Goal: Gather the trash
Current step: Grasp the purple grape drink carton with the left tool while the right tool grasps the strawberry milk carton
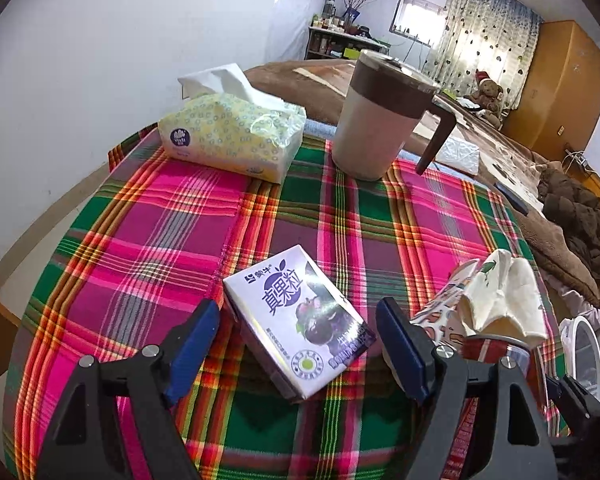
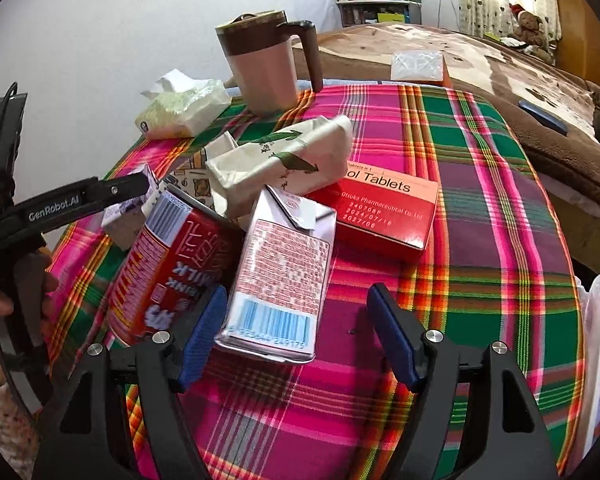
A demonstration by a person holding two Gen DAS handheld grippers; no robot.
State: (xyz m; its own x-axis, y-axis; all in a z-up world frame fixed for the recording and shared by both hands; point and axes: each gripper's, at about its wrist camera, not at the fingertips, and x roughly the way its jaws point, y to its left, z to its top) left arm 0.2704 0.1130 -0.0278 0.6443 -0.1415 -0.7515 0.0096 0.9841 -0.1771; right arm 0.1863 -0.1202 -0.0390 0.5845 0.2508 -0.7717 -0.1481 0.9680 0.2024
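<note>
**Both grippers spread wide over cartons on the plaid cloth**

Left gripper (image 1: 298, 346): blue pads set wide apart, straddling the near end of a purple juice carton (image 1: 298, 320) lying flat on the plaid tablecloth (image 1: 172, 240). Clear gaps on both sides of the carton; no pad pressing on it.

Right gripper (image 2: 296, 338): spread wide as well, around the barcode end of a pink-and-white drink carton (image 2: 280, 276) lying on its side. Left pad just beside the carton, possibly brushing its edge, hard to tell from this angle; right pad well clear, bare cloth between.

Just left of that carton, a red milk can (image 2: 168, 268) tipped on its side. Behind both, a crumpled cream wrapper with a green leaf print (image 2: 284, 156), resting partly on a red tablets box (image 2: 388, 212). Same wrapper and the can's rim visible at the right edge of the left wrist view.

Toward the far edge of the cloth: a tissue pack (image 1: 232, 136) and, beside it, an upright lidded mug with a brown handle (image 1: 384, 120). Beyond the table, a bed under a brown blanket (image 1: 500, 152).
</note>
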